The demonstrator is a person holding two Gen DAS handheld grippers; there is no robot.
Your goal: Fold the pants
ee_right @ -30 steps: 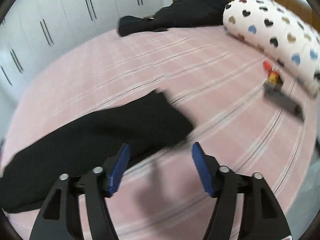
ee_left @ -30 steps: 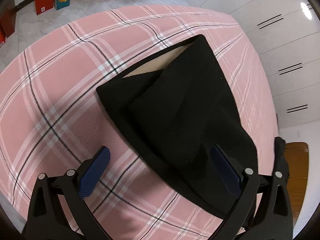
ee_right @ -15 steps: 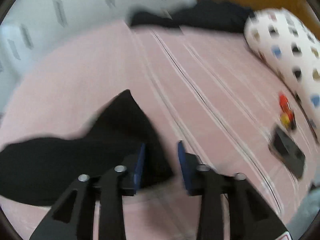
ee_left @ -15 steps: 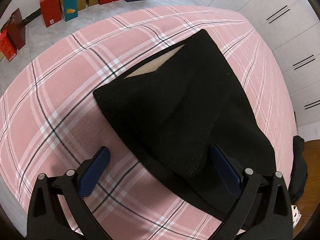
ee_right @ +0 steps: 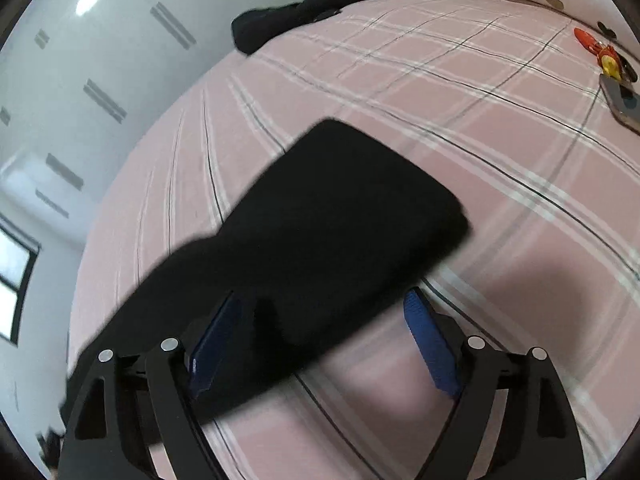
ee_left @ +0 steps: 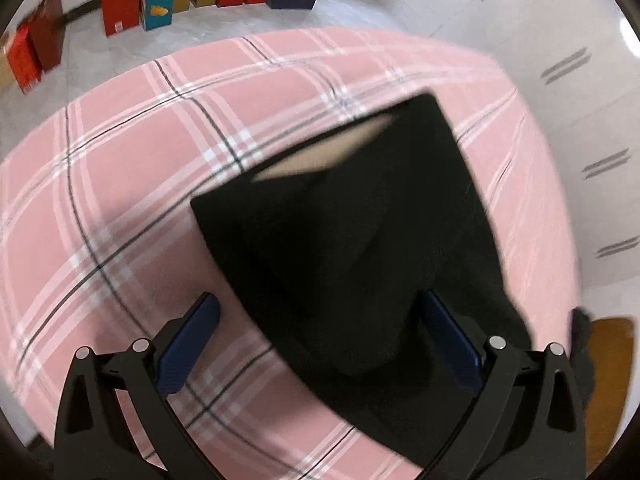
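A: Where are the pants (ee_left: 360,248)?
B: Lying on the bed (ee_left: 120,208). The left gripper (ee_left: 316,344) gapes above them; the right gripper (ee_right: 320,328) is opening over their edge, pinching nothing.
A: Its best move?
B: Probably pinching both layers squarely.

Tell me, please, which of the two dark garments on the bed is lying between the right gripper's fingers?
The folded black pants in the middle of the bed; they reach between the opening right gripper. The other dark clothing lies bunched at the far edge.

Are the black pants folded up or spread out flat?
Folded. The black pants lie doubled on the pink plaid bed, one layer overlapping another, with the tan lining peeking out at one end.
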